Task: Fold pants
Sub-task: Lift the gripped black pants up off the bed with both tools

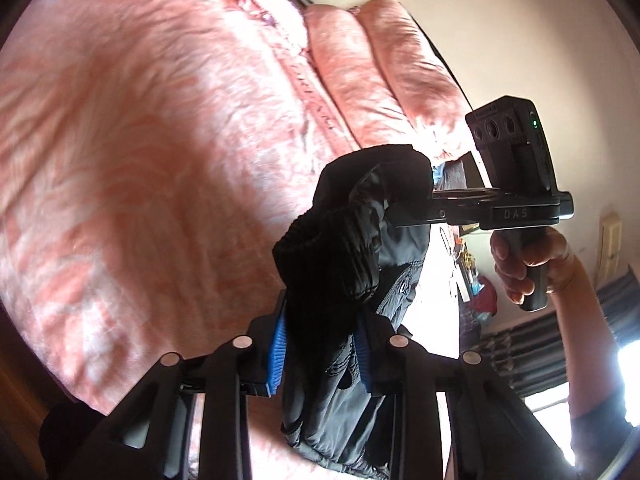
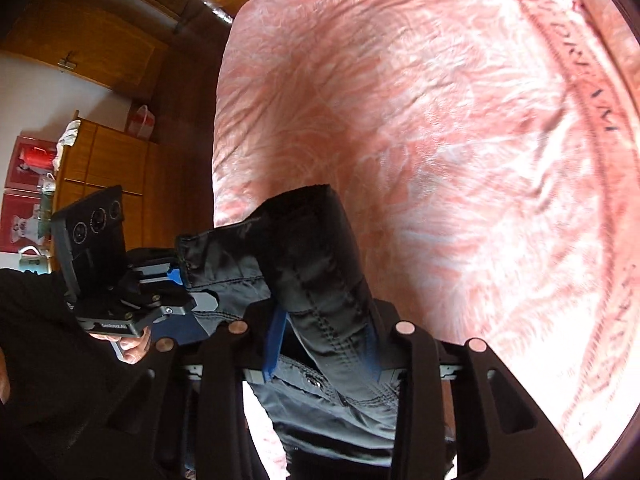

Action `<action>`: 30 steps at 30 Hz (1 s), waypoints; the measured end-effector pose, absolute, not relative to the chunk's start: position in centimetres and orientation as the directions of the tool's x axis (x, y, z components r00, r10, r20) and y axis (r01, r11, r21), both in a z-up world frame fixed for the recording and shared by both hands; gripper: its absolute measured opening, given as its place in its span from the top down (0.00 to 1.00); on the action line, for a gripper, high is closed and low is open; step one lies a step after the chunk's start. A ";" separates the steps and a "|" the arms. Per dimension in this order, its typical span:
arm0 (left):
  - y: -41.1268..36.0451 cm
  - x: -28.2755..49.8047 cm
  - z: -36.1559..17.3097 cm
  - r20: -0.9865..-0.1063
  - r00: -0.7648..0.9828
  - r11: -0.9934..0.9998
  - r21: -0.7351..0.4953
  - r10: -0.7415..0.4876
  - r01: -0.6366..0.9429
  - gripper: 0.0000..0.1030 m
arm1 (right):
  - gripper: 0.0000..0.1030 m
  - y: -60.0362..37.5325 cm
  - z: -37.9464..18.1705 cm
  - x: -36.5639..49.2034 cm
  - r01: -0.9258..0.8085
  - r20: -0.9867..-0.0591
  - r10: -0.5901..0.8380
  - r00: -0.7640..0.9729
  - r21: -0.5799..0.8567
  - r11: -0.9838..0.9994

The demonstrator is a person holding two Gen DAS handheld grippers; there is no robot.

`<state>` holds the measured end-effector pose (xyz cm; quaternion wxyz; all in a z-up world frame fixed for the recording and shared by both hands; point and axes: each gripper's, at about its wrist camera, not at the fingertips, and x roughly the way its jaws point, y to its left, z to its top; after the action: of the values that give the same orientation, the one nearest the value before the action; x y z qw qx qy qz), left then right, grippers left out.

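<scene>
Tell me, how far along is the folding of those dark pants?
Early. Done: both tongs have clamped the dark padded pants; the left tongs and right tongs each pinch a bunch of fabric. In hand: the pants hang above the pink patterned bedspread. Left: laying them flat and making every fold.

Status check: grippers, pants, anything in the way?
Left gripper and right gripper shut on dark pants. Pants lifted over pink bed cover. Nothing in the way.
</scene>
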<state>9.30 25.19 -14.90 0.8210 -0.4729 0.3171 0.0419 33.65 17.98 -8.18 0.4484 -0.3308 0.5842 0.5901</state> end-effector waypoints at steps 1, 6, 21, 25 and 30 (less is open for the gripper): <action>24.9 9.3 -14.5 -0.560 0.795 0.558 -0.746 -0.233 -0.362 0.72 | 0.69 17.4 -7.6 33.7 -0.920 -0.918 0.145 -0.369 0.383 0.087; 23.4 9.1 -12.0 -0.548 0.801 0.606 -0.730 -0.241 -0.316 0.72 | 0.69 15.4 -5.1 32.9 -0.937 -0.933 0.166 -0.319 0.337 0.097; 18.7 8.9 -6.6 -0.505 0.816 0.697 -0.692 -0.281 -0.189 0.73 | 0.69 9.5 1.3 31.4 -0.966 -0.960 0.212 -0.182 0.215 0.147; 17.1 8.9 -5.1 -0.496 0.819 0.726 -0.671 -0.289 -0.150 0.73 | 0.69 7.4 2.7 31.1 -0.966 -0.961 0.231 -0.149 0.191 0.173; 15.5 9.0 -3.8 -0.486 0.820 0.746 -0.656 -0.303 -0.113 0.73 | 0.69 4.8 4.1 30.9 -0.964 -0.960 0.257 -0.113 0.169 0.206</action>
<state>9.05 15.50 -3.84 0.8863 -0.3525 0.2955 -0.0535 30.86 4.80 4.07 0.5738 -0.3380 0.5232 0.5317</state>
